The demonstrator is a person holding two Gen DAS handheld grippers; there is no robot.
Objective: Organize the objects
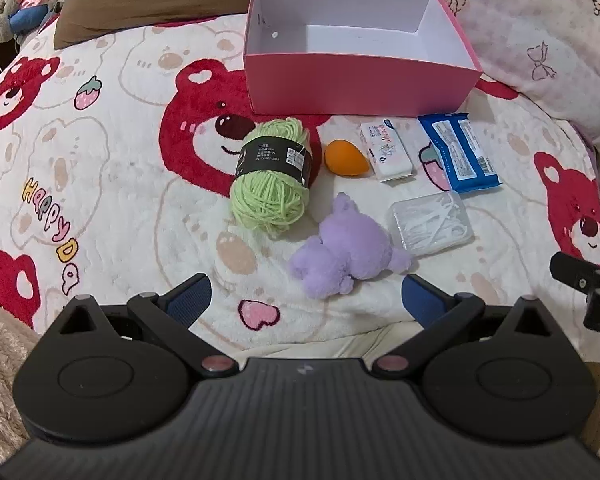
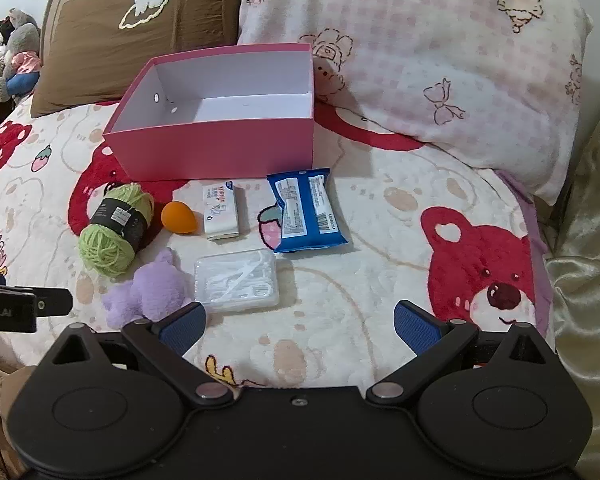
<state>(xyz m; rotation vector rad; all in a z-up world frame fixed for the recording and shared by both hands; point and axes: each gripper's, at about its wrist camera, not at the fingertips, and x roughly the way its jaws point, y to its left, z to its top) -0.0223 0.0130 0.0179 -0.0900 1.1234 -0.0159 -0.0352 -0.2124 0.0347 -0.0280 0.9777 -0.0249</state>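
Note:
An empty pink box (image 1: 360,84) (image 2: 220,152) stands open on the bed. In front of it lie a green yarn ball (image 1: 270,196) (image 2: 112,236), an orange sponge egg (image 1: 346,158) (image 2: 179,218), a white tissue pack (image 1: 386,150) (image 2: 221,210), a blue wipes pack (image 1: 458,152) (image 2: 306,210), a clear floss-pick box (image 1: 430,222) (image 2: 236,282) and a purple plush (image 1: 346,252) (image 2: 148,292). My left gripper (image 1: 306,298) is open, just short of the plush. My right gripper (image 2: 300,322) is open and empty, near the floss box.
A brown pillow (image 2: 140,28) and a pink checked pillow (image 2: 440,60) lie behind the box. The bear-print blanket (image 1: 100,160) covers the bed. Stuffed toys (image 2: 16,56) sit at the far left. A gold cover (image 2: 588,240) is at the right edge.

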